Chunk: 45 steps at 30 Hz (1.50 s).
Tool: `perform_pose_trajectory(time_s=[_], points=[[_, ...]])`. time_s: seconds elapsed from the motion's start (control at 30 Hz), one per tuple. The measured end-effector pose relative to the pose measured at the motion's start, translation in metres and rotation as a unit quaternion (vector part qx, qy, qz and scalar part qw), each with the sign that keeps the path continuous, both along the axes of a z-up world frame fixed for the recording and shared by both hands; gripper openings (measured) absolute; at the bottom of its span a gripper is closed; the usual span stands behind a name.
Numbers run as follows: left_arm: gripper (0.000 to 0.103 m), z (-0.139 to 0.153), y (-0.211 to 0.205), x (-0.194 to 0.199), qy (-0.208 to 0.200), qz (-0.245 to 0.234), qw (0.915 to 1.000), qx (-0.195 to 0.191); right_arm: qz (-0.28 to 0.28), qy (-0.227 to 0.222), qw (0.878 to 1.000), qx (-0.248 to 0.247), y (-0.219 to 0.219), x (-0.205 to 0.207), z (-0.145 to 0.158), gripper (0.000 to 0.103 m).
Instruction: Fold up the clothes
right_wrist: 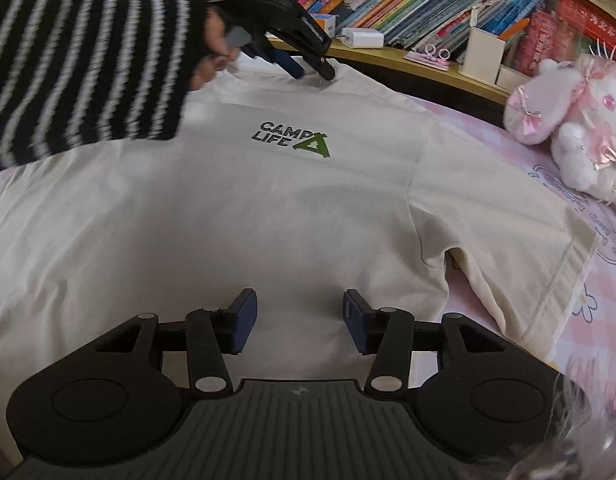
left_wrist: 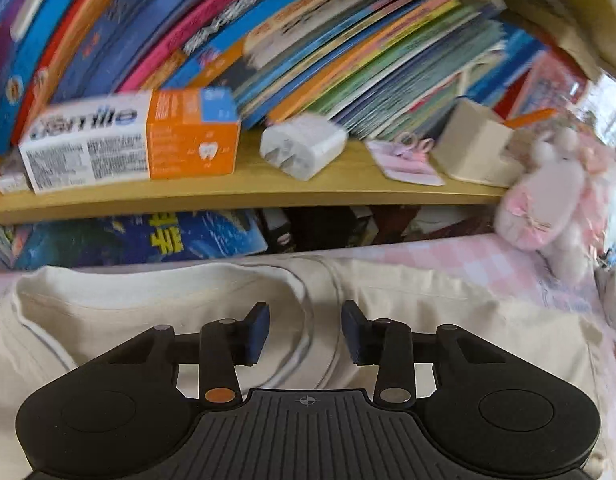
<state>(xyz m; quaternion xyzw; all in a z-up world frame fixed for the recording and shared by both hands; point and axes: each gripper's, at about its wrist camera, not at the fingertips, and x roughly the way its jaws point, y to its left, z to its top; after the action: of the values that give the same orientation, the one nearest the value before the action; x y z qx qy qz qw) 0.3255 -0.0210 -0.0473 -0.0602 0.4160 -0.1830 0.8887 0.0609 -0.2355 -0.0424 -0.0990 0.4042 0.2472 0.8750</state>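
Note:
A cream T-shirt (right_wrist: 236,216) with a "CAMP LIFE" print (right_wrist: 292,140) lies flat, front up, on a pink checked bed sheet (right_wrist: 587,296). Its collar (left_wrist: 156,300) fills the left wrist view. My left gripper (left_wrist: 306,330) is open, hovering over the collar's right side; it also shows in the right wrist view (right_wrist: 313,72), held by an arm in a striped sleeve (right_wrist: 88,68). My right gripper (right_wrist: 300,320) is open above the shirt's lower body, near the right sleeve (right_wrist: 507,240).
A wooden shelf (left_wrist: 236,192) runs behind the bed with books (left_wrist: 308,40), a toothpaste box (left_wrist: 128,140), a white charger (left_wrist: 304,146) and a cream holder (left_wrist: 475,148). A pink plush toy (right_wrist: 567,120) sits at the right of the shirt.

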Motion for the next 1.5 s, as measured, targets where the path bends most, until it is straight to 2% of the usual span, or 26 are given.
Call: perform_pose_trajectory(time_s=[0.07, 0.13, 0.23, 0.3, 0.4, 0.53, 0.57, 0.67, 0.77, 0.83, 0.93, 1.03, 1.1, 1.2, 1.27, 1.33, 1.4, 1.5], points=[[0.032, -0.003, 0.004, 0.009, 0.01, 0.003, 0.9998, -0.016, 0.004, -0.001, 1.0, 0.002, -0.001, 0.0, 0.0, 0.048], [0.007, 0.0, 0.01, 0.02, 0.011, 0.007, 0.999, -0.044, 0.006, -0.002, 1.0, 0.003, -0.002, 0.0, 0.0, 0.048], [0.003, 0.007, 0.015, 0.041, 0.009, 0.032, 0.9976, -0.061, 0.008, -0.004, 1.0, 0.004, -0.002, 0.0, -0.001, 0.049], [0.003, 0.006, 0.011, 0.055, 0.023, 0.04, 0.9984, -0.033, 0.008, -0.003, 1.0, 0.004, -0.001, 0.0, -0.001, 0.049], [0.012, 0.006, 0.009, 0.059, 0.032, 0.053, 0.9981, 0.007, 0.009, -0.003, 1.0, 0.003, -0.001, -0.001, 0.0, 0.049], [0.013, 0.027, 0.047, 0.03, -0.005, 0.05, 0.997, -0.059, 0.009, -0.003, 1.0, 0.003, -0.002, -0.001, 0.0, 0.049], [0.013, 0.032, 0.059, 0.022, -0.015, 0.053, 0.9965, -0.062, 0.009, -0.003, 1.0, 0.004, -0.002, -0.001, -0.001, 0.049], [0.013, 0.042, 0.095, 0.0, -0.028, 0.069, 0.9972, -0.006, 0.006, -0.005, 1.0, 0.005, -0.002, -0.001, -0.001, 0.049], [0.015, 0.038, 0.13, -0.014, -0.012, 0.085, 0.9938, 0.07, 0.003, -0.006, 1.0, 0.005, -0.001, -0.001, -0.001, 0.049], [0.026, 0.032, 0.15, -0.019, 0.003, 0.092, 0.9909, 0.098, 0.001, -0.006, 1.0, 0.004, 0.0, -0.001, -0.001, 0.049], [0.037, 0.024, 0.157, -0.019, -0.009, 0.085, 0.9865, 0.139, -0.002, -0.005, 1.0, 0.002, 0.001, -0.001, -0.001, 0.049], [0.041, 0.019, 0.152, -0.015, -0.025, 0.059, 0.9858, 0.155, -0.007, -0.002, 1.0, -0.001, 0.003, 0.0, -0.001, 0.049], [0.048, 0.015, 0.146, -0.008, -0.027, 0.039, 0.9852, 0.165, -0.012, 0.0, 1.0, -0.003, 0.004, 0.0, -0.001, 0.049], [0.048, 0.01, 0.139, 0.001, -0.029, 0.016, 0.9843, 0.173, -0.022, 0.003, 1.0, -0.005, 0.006, 0.0, 0.0, 0.049], [0.043, 0.01, 0.14, 0.006, -0.028, 0.006, 0.9866, 0.161, -0.028, 0.005, 1.0, -0.006, 0.007, -0.001, 0.0, 0.049], [0.012, 0.01, 0.143, 0.01, -0.02, -0.009, 0.9911, 0.131, -0.035, 0.006, 0.999, -0.007, 0.009, -0.001, 0.0, 0.049], [0.007, 0.009, 0.142, 0.01, -0.024, -0.016, 0.9916, 0.126, -0.041, 0.008, 0.999, -0.008, 0.01, -0.002, 0.0, 0.049], [0.007, 0.007, 0.143, 0.013, -0.036, -0.003, 0.9913, 0.126, -0.051, 0.01, 0.999, -0.009, 0.013, -0.002, 0.0, 0.049]])
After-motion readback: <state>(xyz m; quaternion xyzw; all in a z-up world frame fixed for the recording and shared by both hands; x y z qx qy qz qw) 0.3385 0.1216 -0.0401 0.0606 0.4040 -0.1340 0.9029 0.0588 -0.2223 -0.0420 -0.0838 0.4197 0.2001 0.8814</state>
